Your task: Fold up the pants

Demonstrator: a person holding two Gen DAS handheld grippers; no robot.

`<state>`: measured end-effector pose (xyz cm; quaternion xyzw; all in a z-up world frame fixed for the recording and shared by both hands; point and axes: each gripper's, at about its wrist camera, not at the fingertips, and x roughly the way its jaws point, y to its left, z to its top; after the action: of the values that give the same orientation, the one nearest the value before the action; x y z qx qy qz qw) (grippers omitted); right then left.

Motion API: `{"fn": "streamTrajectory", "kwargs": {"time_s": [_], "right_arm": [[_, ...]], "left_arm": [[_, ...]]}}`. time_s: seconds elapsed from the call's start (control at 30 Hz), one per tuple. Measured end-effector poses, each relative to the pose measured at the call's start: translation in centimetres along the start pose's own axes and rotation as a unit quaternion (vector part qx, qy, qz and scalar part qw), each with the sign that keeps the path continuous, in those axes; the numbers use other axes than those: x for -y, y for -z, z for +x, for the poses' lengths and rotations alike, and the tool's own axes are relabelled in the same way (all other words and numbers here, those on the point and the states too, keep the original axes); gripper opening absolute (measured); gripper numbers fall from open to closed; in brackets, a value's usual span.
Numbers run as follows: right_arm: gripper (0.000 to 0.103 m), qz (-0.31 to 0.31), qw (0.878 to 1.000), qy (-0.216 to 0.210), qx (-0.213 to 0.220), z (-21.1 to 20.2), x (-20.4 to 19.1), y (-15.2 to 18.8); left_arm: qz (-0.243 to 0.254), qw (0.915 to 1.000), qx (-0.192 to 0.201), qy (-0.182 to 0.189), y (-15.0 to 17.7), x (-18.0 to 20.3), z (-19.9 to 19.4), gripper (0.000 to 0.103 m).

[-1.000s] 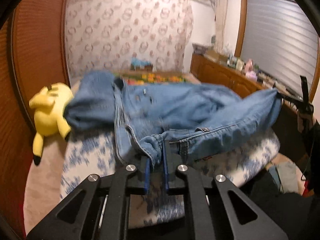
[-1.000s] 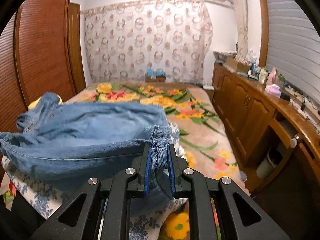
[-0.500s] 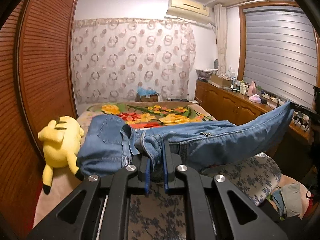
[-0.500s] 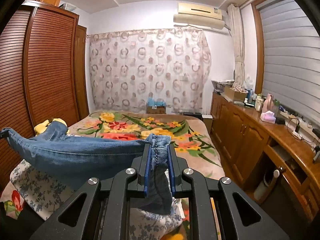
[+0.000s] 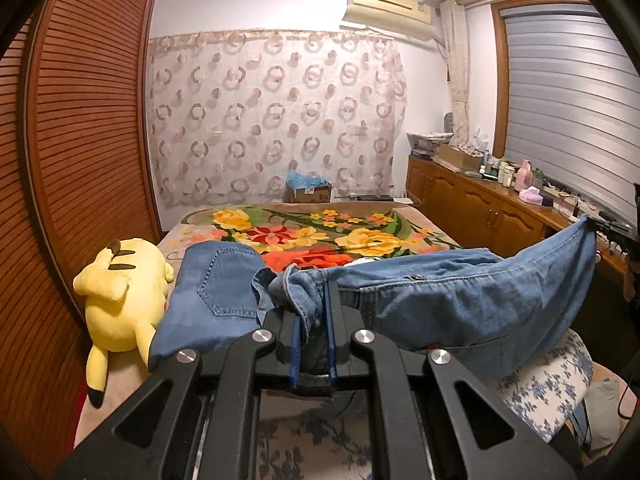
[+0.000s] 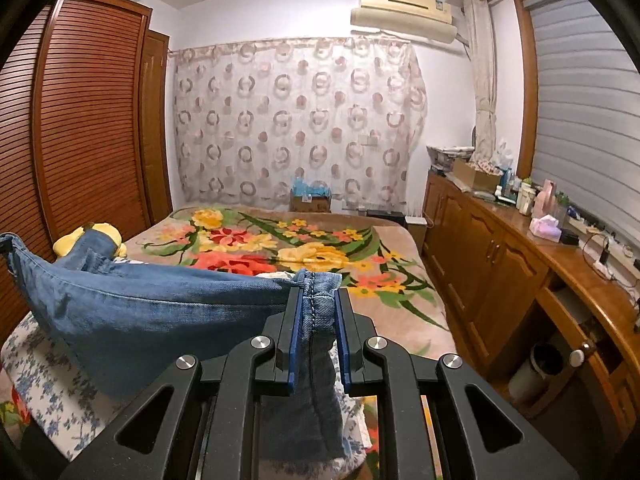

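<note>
Clamping the jeans (image 5: 460,300) aloft, left gripper (image 5: 311,312) and right gripper (image 6: 317,312) each pinch denim.

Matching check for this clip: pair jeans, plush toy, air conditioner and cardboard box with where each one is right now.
Things:
1. jeans
2. plush toy
3. air conditioner
4. cardboard box

Places:
A. high on the wall
B. at the bed's far end, by the curtain
C. clamped between both grippers
D. on the bed's left edge, by the wardrobe

Pairs: 1-C, 2-D, 3-A, 4-B
</note>
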<state>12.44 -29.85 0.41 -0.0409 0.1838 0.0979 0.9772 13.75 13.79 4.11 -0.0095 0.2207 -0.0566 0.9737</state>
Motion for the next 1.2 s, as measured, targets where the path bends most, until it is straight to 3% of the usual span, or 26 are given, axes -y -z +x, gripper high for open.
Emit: {"fn": "streamTrajectory", "kwargs": {"time_s": [0.7,1.2], "right_arm": [[0.015,0.005,1.0,0.02,-0.019,9.9,0.3,-3.8],[0.015,-0.017,0.997,0.03,-0.071,18.3,-0.5,-4.3]], "left_arm": [[0.008,0.9994,-0.028,-0.018,-4.5,-0.8,12.8,0.011],[0.001,0.9965,-0.077,-0.033,-3.7,-2.7,21.0,0.011]]}}
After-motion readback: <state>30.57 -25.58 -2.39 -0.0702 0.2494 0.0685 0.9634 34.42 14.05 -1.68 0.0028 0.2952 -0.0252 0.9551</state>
